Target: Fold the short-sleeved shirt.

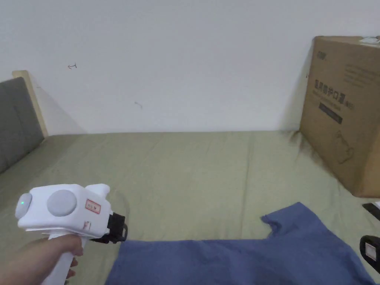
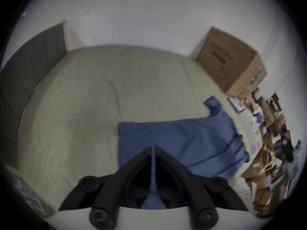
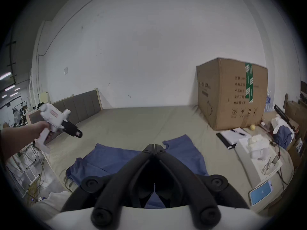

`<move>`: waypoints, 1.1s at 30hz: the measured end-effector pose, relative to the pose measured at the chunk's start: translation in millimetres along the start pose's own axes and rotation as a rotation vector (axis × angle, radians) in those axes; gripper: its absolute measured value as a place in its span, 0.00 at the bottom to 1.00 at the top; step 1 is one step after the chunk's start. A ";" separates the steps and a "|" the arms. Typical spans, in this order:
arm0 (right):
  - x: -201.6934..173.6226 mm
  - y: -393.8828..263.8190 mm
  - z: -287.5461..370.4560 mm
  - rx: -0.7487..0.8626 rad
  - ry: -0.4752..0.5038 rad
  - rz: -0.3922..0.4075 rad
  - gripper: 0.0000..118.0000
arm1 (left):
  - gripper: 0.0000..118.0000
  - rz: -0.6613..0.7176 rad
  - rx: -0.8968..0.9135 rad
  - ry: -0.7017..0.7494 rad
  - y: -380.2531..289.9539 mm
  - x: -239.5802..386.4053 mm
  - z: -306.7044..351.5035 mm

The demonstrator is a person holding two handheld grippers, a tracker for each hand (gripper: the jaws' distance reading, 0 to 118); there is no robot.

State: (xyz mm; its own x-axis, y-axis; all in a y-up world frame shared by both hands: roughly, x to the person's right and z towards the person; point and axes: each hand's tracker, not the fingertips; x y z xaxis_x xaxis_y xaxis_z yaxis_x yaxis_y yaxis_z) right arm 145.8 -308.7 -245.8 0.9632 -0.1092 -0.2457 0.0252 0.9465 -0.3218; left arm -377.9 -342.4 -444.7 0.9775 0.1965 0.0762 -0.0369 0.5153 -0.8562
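Blue short-sleeved cotton shirt (image 1: 237,259) flat on the olive-green bed sheet (image 1: 185,167)
Left gripper (image 2: 153,148) and right gripper (image 3: 154,146) hover above it, jaws together, gripping nothing

right gripper (image 3: 154,145) closed, nothing held, above blue shirt (image 3: 109,160).

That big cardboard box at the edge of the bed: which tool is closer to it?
The right tool. It is over the blue shirt on the box's side of the bed. The left tool is by the shirt's far corner, across the bed from the cardboard box.
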 end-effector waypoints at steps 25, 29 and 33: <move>32.9 -19.7 -100.7 -0.082 -0.035 -0.084 0.00 | 0.00 -0.231 0.055 0.116 -12.9 -22.0 -123.8; 85.4 34.1 -163.0 -0.135 -0.104 -0.131 0.00 | 0.00 -0.142 0.193 0.099 -13.6 -17.3 -93.7; 139.9 46.1 -271.5 -0.531 -0.052 -0.228 0.00 | 0.00 -0.064 0.227 0.029 -17.7 -11.8 -69.5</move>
State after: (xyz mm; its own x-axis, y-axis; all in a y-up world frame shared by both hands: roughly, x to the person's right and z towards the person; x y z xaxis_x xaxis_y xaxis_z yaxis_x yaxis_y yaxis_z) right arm 209.0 -362.8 -543.3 0.9612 -0.2651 -0.0756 0.1090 0.6173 -0.7791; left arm -374.3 -411.8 -465.9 0.9847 0.1352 0.1096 -0.0168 0.7007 -0.7133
